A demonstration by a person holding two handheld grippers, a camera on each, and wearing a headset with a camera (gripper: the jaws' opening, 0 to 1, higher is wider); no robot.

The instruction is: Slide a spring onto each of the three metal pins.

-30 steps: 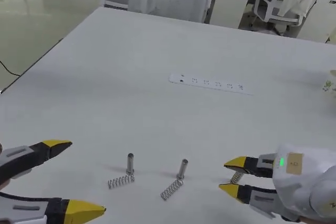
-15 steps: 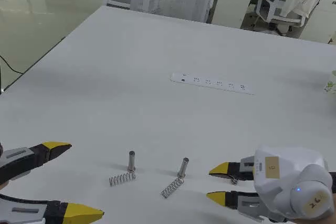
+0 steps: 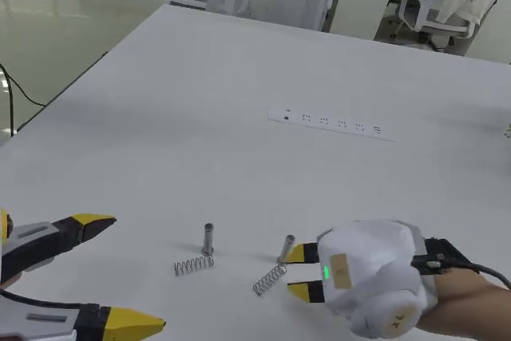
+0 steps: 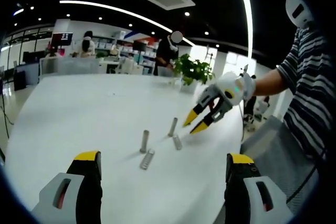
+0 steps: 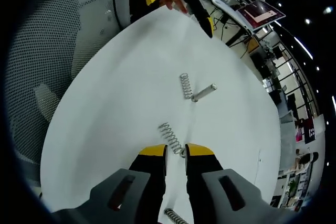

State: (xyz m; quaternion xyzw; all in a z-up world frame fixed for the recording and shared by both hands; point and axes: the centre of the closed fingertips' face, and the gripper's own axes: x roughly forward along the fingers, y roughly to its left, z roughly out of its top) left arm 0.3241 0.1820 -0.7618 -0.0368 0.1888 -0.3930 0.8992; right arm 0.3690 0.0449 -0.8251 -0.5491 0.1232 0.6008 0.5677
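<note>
Swept leftward over the last second, bringing the yellow-tipped right gripper (image 3: 291, 272) in from the right side of the white bench (image 3: 239, 117), up just beside the short upright steel pin (image 3: 286, 249) and the loose coiled wire spring (image 3: 270, 279) lying at its foot. Narrowed the jaws on the way: partly apart now, clamping nothing. Probably lining up to pick that spring for threading. Kept the yellow-tipped left gripper (image 3: 133, 272) wide open and empty at bottom left, as before. Left untouched the second steel pin (image 3: 208, 239) and second wire spring (image 3: 192, 265) beside it; no spring threaded yet.
</note>
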